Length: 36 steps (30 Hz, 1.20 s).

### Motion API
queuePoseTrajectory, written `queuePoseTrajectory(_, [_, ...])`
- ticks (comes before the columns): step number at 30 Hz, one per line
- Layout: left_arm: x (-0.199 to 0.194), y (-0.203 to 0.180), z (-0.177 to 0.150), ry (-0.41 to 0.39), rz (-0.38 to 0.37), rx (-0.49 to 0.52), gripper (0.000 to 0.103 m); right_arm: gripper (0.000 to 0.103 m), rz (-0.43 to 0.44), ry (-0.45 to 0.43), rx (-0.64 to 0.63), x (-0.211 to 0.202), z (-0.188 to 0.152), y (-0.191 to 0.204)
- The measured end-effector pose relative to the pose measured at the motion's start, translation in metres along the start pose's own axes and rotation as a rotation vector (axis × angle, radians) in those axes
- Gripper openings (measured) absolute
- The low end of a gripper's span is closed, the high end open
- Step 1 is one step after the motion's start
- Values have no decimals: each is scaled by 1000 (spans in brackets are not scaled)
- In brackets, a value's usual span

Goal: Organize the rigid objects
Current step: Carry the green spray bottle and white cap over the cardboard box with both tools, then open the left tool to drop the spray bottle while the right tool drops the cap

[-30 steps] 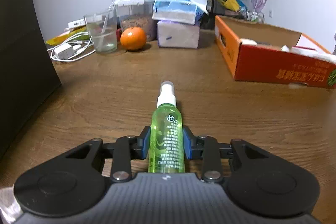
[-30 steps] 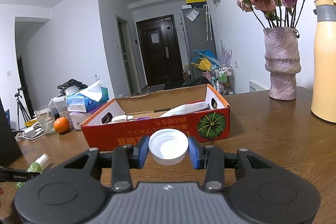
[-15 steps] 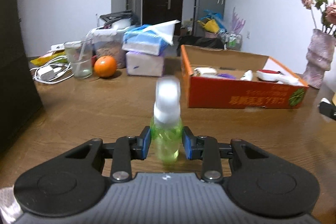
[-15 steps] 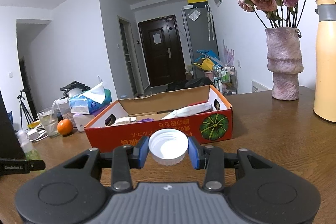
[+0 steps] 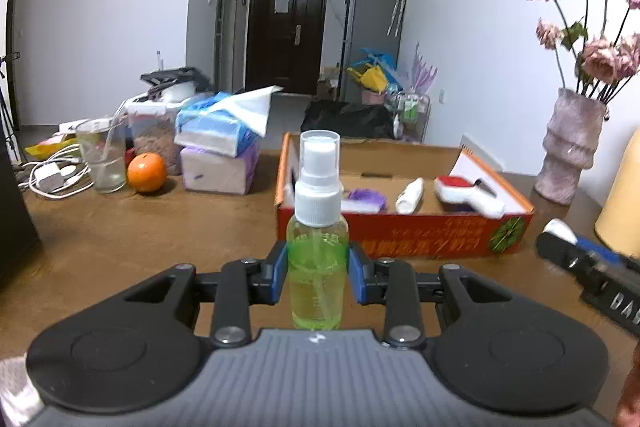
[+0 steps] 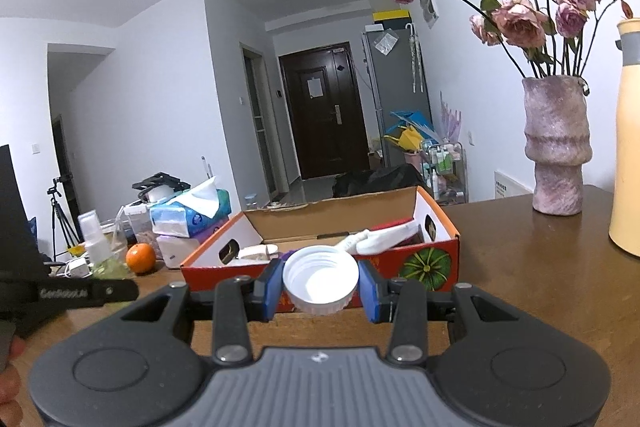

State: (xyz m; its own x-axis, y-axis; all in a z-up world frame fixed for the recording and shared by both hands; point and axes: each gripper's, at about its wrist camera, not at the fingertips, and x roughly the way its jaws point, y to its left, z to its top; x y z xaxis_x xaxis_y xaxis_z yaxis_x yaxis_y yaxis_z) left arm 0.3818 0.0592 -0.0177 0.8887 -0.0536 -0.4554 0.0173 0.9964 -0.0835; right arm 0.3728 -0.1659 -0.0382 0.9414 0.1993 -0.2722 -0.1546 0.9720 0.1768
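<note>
My left gripper point(image 5: 318, 273) is shut on a green spray bottle point(image 5: 317, 263) with a white pump top, held upright above the wooden table point(image 5: 132, 239). The bottle also shows at the left of the right wrist view point(image 6: 98, 251). My right gripper point(image 6: 320, 285) is shut on a white plastic lid point(image 6: 320, 277), open side up, just in front of the orange cardboard box point(image 6: 424, 263). In the left wrist view the box point(image 5: 400, 239) lies ahead and to the right, holding a white tube point(image 5: 409, 190), a red and white item point(image 5: 466, 193) and a purple item point(image 5: 366, 197).
An orange point(image 5: 146, 172), a drinking glass point(image 5: 100, 161), tissue packs point(image 5: 218, 155) and a white charger with cables point(image 5: 50, 177) sit at the back left. A pink vase of dried roses point(image 6: 556, 147) and a yellow flask point(image 6: 628, 131) stand at the right. A dark panel point(image 5: 14, 219) stands at the left.
My left gripper lifted the spray bottle from lying flat to upright and swung right to face the box. My right gripper, still holding the lid, moved slightly closer to the box.
</note>
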Motion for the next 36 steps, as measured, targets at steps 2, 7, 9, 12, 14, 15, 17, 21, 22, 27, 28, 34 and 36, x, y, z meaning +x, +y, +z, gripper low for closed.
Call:
queuePoseTrajectory(2, [0, -7, 5, -15, -4, 1, 33, 39, 4, -2, -7, 1, 3, 1])
queuePoseTrajectory(7, [5, -21, 16, -40, -19, -9, 33, 39, 12, -10, -19, 6, 11, 1])
queuePoseTrajectory(9, [8, -25, 21, -50, -20, -15, 33, 39, 12, -14, -24, 8, 13, 0])
queuePoseTrajectory(12, [13, -31, 27, -61, -26, -26, 33, 39, 12, -14, -27, 12, 17, -3])
queuePoseTrajectory(14, [17, -35, 31, -68, -26, -29, 33, 39, 10, -16, -29, 16, 20, -5])
queuePoseTrajectory(15, [20, -36, 33, -71, -25, -31, 33, 39, 8, -17, -31, 18, 21, -6])
queuePoseTrajectory(17, [25, -38, 37, -78, -24, -39, 33, 39, 7, -21, -32, 21, 24, -7])
queuePoseTrajectory(21, [37, -44, 45, -94, -15, -45, 33, 39, 6, -28, -37, 31, 31, -9])
queuePoseTrajectory(22, [41, -45, 47, -97, -15, -46, 33, 39, 6, -28, -37, 33, 32, -10])
queuePoseTrajectory(27, [59, -50, 56, -99, -15, -49, 33, 39, 4, -27, -44, 49, 38, -13])
queuePoseTrajectory(28, [62, -50, 57, -100, -14, -48, 33, 39, 2, -27, -46, 53, 39, -14])
queuePoseTrajectory(34, [83, -53, 64, -102, -9, -35, 33, 39, 2, -25, -58, 75, 45, -16])
queuePoseTrajectory(36, [90, -54, 67, -101, -5, -30, 33, 39, 2, -23, -63, 84, 47, -16])
